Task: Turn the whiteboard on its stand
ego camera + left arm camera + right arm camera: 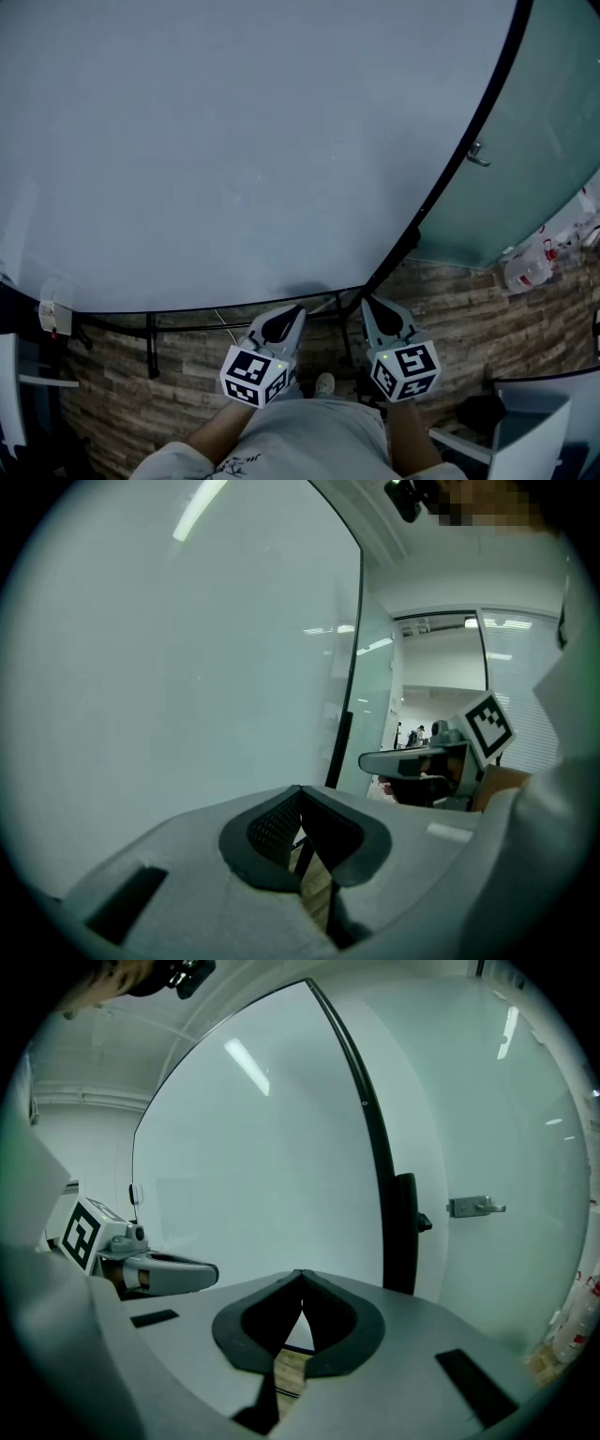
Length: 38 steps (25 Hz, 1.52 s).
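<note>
Both tools were closed, tips together with nothing between them: the left tool (pixel 298 311) and the right tool (pixel 367 302) sat side by side, close by the lower edge of the whiteboard (pixel 234 141). The whiteboard stood upright in its black frame before the person, filling most of the head view, with a frosted glass door (pixel 534 141) to its right and plank floor (pixel 450 309) below.

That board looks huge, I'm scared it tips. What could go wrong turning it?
The left gripper and right gripper are both shut, empty, by the lower edge of the whiteboard, so a push could slip off its smooth face. Its right edge stands near the glass door and door handle; swinging might hit them.
</note>
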Motion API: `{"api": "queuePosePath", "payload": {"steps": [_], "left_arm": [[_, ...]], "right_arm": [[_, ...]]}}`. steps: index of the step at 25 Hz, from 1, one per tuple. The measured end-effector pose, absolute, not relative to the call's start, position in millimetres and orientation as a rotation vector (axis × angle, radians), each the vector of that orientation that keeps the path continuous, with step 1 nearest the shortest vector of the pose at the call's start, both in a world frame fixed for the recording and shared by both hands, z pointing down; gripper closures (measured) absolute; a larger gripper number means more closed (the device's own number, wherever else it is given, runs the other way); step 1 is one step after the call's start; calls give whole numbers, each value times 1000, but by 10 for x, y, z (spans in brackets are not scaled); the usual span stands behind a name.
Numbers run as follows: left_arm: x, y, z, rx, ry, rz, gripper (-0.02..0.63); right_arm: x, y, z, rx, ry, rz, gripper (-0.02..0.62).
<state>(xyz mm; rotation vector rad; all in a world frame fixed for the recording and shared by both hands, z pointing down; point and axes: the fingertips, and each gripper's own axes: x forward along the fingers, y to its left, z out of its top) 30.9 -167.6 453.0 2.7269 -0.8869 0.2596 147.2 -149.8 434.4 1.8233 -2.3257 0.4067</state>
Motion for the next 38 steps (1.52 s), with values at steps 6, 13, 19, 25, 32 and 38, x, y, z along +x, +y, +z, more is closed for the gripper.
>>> {"api": "queuePosePath", "payload": {"steps": [6,13,19,25,32,38], "left_arm": [[299,-1647,4496,2735,-913,261,595],[287,-1617,4512,2727,-919,264,595],[261,-1614,4490,2731,-928,268,595],[242,-1603,4472,2732,-928,265,595],[188,-1611,4477,2728,-942,265,595],[170,-1632,4485,2721,-954,260,595]], "right_arm": [[1259,-1425,4325,1773,-2353,393,588],[1236,-1420,4327,1764,-2357,394,588],[1167,-1410,4340,1741,-2366,396,589],[1078,-1412,4354,1707,-2378,400,589],[1016,-1430,4348,1690,-2393,398,589],[1007,-1442,4354,1683,-2396,400,589]]}}
